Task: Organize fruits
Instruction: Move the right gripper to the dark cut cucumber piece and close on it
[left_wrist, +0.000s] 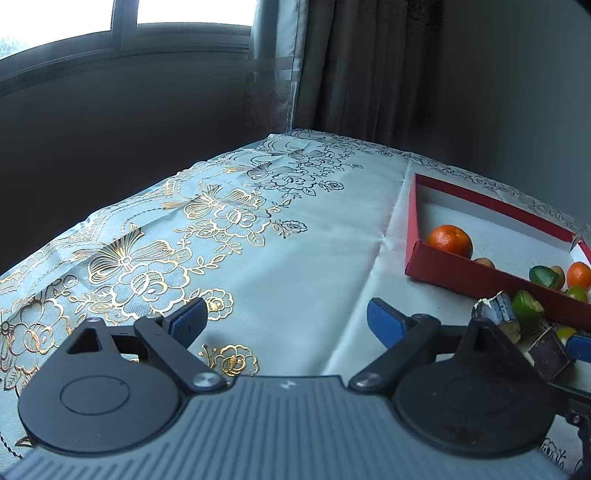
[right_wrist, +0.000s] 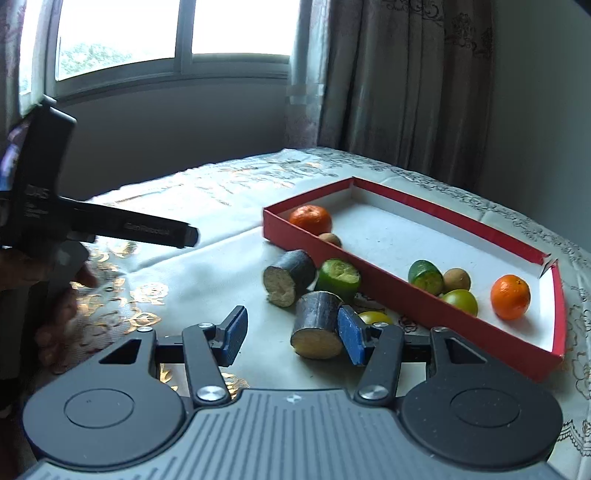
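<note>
right hand-held gripper (right_wrist: 291, 334): half-open, empty | dark stub (right_wrist: 317, 325) touched by its right pad, axis toward camera | left hand-held gripper (left_wrist: 284, 321): wide, farther

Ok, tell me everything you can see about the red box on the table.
The red box is a long, shallow, open-topped tray, seemingly cardboard, red outside and white inside. It lies flat on the floral tablecloth, one far corner split open. Inside sit two oranges, a cut green piece and a few small green and brownish fruits. A green cut fruit rests against its near wall; neither gripper touches it.
</note>
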